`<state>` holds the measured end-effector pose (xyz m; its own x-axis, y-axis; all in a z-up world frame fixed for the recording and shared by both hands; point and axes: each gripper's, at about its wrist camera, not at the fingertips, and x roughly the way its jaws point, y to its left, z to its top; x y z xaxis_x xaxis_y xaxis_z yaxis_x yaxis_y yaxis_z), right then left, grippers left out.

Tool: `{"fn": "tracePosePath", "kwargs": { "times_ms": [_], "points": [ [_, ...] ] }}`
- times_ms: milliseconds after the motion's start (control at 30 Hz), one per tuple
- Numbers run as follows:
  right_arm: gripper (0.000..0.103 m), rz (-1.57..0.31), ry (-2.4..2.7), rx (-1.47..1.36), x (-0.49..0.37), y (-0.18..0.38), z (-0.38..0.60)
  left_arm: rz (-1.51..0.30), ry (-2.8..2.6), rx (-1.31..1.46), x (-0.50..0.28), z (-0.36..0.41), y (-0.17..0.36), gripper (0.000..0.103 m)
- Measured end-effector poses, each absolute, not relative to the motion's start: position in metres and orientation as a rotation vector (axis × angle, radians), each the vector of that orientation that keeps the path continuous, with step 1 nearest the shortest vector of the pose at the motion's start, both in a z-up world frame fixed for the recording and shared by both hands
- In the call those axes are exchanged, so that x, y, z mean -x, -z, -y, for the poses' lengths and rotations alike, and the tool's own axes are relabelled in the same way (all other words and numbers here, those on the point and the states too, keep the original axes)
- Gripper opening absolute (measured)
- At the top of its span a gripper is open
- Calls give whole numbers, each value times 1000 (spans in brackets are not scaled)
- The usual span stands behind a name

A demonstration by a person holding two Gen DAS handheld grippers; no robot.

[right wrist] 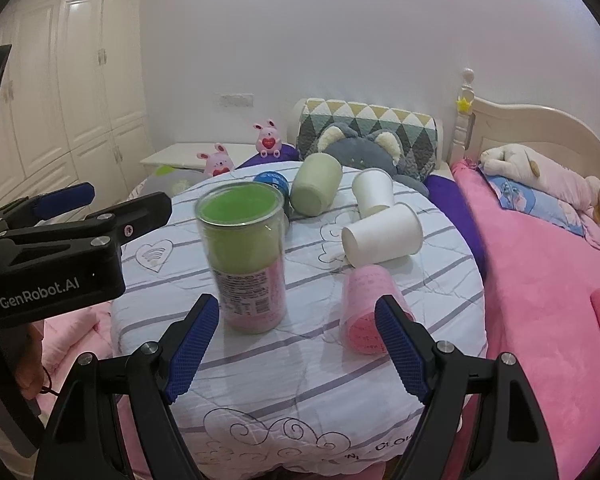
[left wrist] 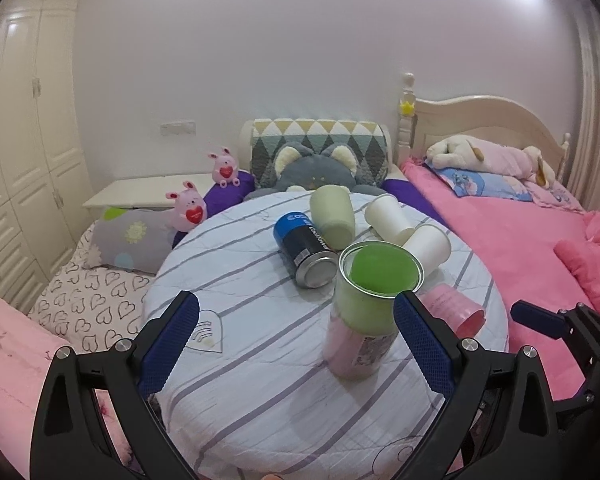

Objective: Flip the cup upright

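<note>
a: across the left wrist view first, the left gripper (left wrist: 296,340) has its fingers spread wide and holding nothing. the tall clear cylinder (left wrist: 362,316), green above and pink below, stands upright on the striped round counter (left wrist: 228,248) just ahead of them, right of centre.

b: and the cups?

a: all on their sides. a pale green cup (left wrist: 332,212) and a dark can (left wrist: 304,250) lie upper middle, two white cups (left wrist: 408,232) to their right, and a pink cup (left wrist: 456,310) sits low right, partly behind the right-hand finger. the right gripper pokes in at the far right edge.

b: now the right wrist view.

a: the right gripper (right wrist: 296,350) is also open and empty. the pink cup (right wrist: 366,308) lies tipped over lower right of centre, almost touching the inside of the right-hand finger (right wrist: 400,352). the cylinder (right wrist: 246,256) stands left of centre, looking a bit blurred. the left gripper (right wrist: 64,200) fills the left edge.

b: so which step is this?

a: my guess: the approach, with no cup grasped or righted yet. the pink cup looks like the nearest target. next, i'd centre the right gripper's fingers around its wall, close gently so it doesn't crush, then lift and rotate it mouth-up, keeping clear of the tall cylinder.
</note>
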<state>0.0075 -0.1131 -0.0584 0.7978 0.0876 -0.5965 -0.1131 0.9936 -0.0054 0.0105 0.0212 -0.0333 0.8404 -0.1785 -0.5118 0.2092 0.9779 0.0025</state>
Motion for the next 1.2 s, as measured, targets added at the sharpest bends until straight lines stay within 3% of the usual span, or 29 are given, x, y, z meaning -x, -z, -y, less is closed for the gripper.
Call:
{"fn": "tracePosePath", "kwargs": {
  "times_ms": [1200],
  "points": [
    [82, -555, -20, -24, 10, 26, 134, -567, 199, -81, 20, -35, 26, 102]
  ]
}}
